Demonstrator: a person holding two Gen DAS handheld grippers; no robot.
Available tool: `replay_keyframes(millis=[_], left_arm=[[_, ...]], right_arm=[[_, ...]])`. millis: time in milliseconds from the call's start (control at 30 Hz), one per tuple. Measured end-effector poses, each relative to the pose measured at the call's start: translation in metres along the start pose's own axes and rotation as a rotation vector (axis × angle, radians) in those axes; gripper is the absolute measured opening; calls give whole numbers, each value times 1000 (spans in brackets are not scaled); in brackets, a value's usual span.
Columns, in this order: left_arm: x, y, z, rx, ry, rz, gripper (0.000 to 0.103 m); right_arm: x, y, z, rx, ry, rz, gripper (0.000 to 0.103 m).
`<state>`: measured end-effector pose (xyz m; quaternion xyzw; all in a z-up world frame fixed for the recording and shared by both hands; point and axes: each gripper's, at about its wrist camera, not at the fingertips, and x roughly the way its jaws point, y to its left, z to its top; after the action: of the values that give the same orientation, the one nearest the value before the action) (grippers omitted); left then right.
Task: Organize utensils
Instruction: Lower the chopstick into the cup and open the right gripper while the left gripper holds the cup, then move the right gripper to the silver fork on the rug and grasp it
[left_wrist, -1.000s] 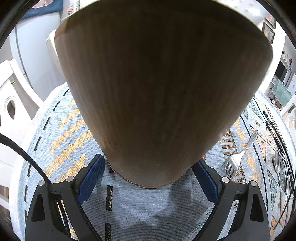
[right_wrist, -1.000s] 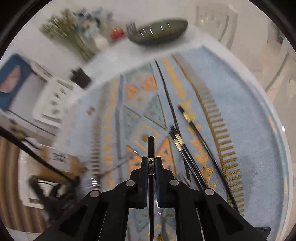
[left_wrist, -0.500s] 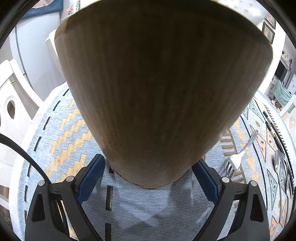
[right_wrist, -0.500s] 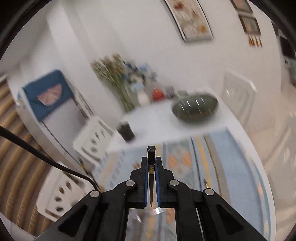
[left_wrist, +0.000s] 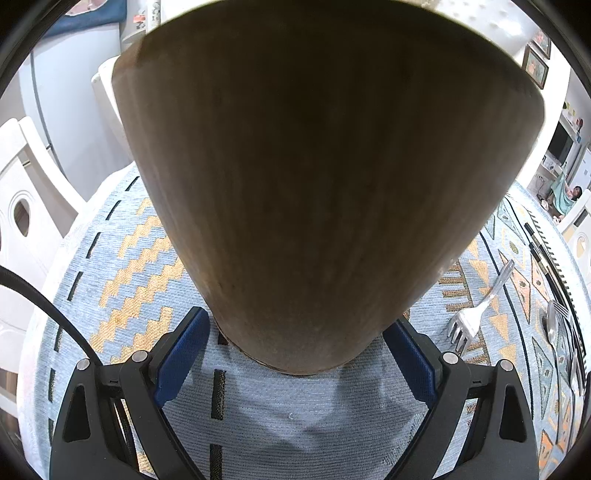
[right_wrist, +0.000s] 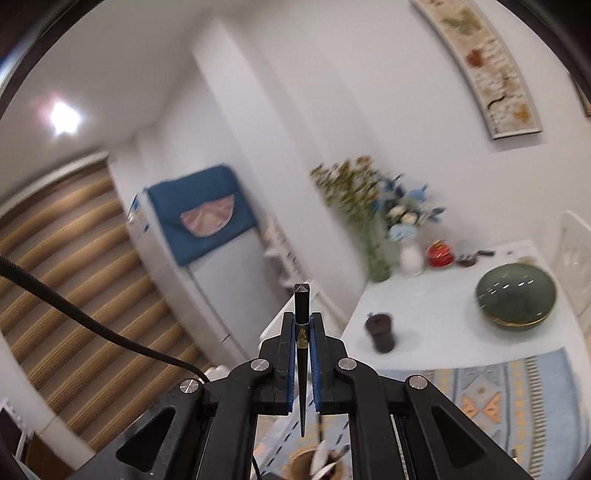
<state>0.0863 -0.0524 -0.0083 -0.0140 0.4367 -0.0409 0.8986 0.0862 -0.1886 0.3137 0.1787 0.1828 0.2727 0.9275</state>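
Through my left wrist camera, a tall wooden holder (left_wrist: 325, 184) fills most of the view, widening from a narrow base near the camera to a broad top at twelve o'clock. My left gripper (left_wrist: 295, 350) has its blue pads (left_wrist: 181, 354) set against either side of the holder's base, clamped on it. The holder stands on a light blue table runner (left_wrist: 295, 417) patterned with orange zigzags and black dashes. At three o'clock from the holder's base, a silver fork (left_wrist: 476, 314) lies on the runner with its tines toward the camera. Farther right, near the edge of the view, more cutlery lies on the runner, too squeezed by the lens for me to name. A white chair (left_wrist: 26, 199) sits at nine o'clock.

Through my right wrist camera, my right gripper (right_wrist: 303, 332) is pinched closed on a single black chopstick (right_wrist: 302, 354). The stick runs straight through the blue pads, its blunt end pointing to twelve o'clock and its thin tip to six. The view is somewhat blurred. At six o'clock, below the tip, the holder's open top shows dimly. At three o'clock a dark green bowl (right_wrist: 517, 299) rests on a white table (right_wrist: 436, 325), with a small dark cup (right_wrist: 380, 330) beside it and a vase of flowers (right_wrist: 376, 206) behind.
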Motion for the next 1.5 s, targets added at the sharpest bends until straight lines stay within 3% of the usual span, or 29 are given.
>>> replay_keyframes(millis=[133, 333, 567, 667, 700, 733, 1067, 1200, 1300, 1500], left_arm=[[0, 0, 0, 0, 0, 0, 95], [0, 0, 0, 0, 0, 0, 95], [1, -1, 0, 0, 0, 0, 95], [0, 0, 0, 0, 0, 0, 95], [0, 0, 0, -1, 0, -1, 95], [0, 0, 0, -1, 0, -1, 95], [0, 0, 1, 1, 1, 1, 95], [1, 0, 0, 0, 1, 1, 95], [1, 0, 1, 1, 1, 1, 95], [1, 1, 0, 2, 2, 2, 95]], right_arm=[[30, 12, -22, -24, 76, 31, 6], [62, 16, -59, -77, 191, -16, 6], [85, 8, -72, -55, 289, -31, 8], [90, 3, -72, -44, 316, -52, 32], [88, 2, -70, -37, 310, -43, 43], [83, 1, -68, -29, 289, -30, 46], [29, -19, -35, 3, 150, -51, 47], [6, -38, -35, -29, 149, -123, 47], [-1, -55, -49, -78, 219, -198, 53], [14, -122, -122, -107, 533, -348, 53]])
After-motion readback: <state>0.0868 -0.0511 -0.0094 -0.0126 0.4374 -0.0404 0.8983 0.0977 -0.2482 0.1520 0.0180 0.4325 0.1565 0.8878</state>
